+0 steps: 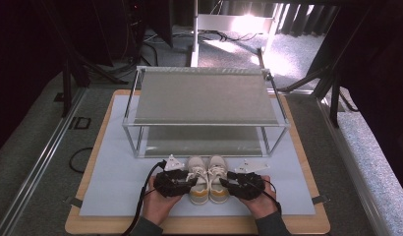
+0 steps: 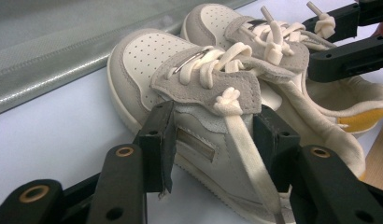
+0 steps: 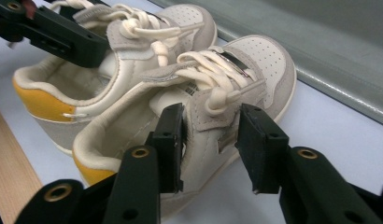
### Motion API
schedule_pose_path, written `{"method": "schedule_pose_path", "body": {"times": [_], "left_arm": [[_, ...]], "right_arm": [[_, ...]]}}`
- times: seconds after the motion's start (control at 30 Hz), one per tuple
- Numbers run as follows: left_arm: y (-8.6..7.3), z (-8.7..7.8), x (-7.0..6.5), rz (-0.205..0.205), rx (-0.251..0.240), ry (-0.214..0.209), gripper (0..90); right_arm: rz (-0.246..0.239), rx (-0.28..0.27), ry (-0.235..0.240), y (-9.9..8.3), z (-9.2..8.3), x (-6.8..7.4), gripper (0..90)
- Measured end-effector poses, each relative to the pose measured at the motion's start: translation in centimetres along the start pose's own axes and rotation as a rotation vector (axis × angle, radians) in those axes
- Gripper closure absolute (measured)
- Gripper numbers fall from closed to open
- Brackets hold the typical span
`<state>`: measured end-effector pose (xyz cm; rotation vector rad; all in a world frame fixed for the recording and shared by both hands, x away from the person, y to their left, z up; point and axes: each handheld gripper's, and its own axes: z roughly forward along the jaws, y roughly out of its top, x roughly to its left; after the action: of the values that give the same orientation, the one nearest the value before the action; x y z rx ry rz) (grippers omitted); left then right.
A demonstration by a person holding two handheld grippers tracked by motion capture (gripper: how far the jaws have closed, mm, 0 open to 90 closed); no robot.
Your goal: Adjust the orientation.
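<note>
Your left gripper (image 2: 213, 135) has its jaws astride the outer side wall of the left shoe (image 2: 189, 93), one pad against the outer panel, the other inside by the tongue; they look seated on the wall, though how firmly they press is hard to judge. Your right gripper (image 3: 210, 140) mirrors that on the right shoe (image 3: 217, 88), jaws straddling its side wall just under the lace knot, one pad touching, the other close to the outer panel.

Before you lift, I would keep the loose lace end out from under the left pad, so the grip bites leather rather than cord. Squeeze both sides evenly and raise the pair together, soles level.

The shoes sit side by side, touching, on the white mat (image 1: 116, 182) at the near edge of the table (image 1: 86, 223). Their long axes run away from you: toes toward the two-tier rack (image 1: 204, 98) just beyond, yellow heels toward your hands.
</note>
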<state>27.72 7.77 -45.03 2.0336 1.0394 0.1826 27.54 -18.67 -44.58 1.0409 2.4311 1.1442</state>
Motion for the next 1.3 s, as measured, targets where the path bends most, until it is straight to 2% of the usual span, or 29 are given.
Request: {"method": "schedule_pose_path", "body": {"times": [0.13, 0.17, 0.23, 0.37, 0.8, 1.3], "left_arm": [[-0.2, -0.1, 0.7, -0.016, -0.011, -0.054, 56.4], [-0.2, -0.1, 0.7, -0.014, -0.017, -0.055, 56.8], [-0.4, -0.1, 0.8, -0.027, -0.035, -0.065, 57.0], [-1.0, -0.1, 1.1, -0.058, -0.074, -0.087, 57.4], [-1.3, -0.5, 0.8, -0.073, -0.125, -0.096, 58.1], [-0.6, -1.0, 0.9, -0.076, -0.152, -0.108, 58.3]], "right_arm": [[0.024, -0.020, 0.025, -0.2, -0.1, -0.3, 65.3], [0.055, -0.043, 0.056, -0.4, -0.1, -0.7, 66.4], [0.074, -0.058, 0.073, -0.6, -0.1, -0.9, 67.5], [0.094, -0.077, 0.079, -0.8, -0.1, -0.9, 68.5], [0.160, -0.144, 0.115, -1.6, -0.5, -1.0, 69.1], [0.164, -0.174, 0.123, -1.1, -1.2, -1.1, 69.3]]}}
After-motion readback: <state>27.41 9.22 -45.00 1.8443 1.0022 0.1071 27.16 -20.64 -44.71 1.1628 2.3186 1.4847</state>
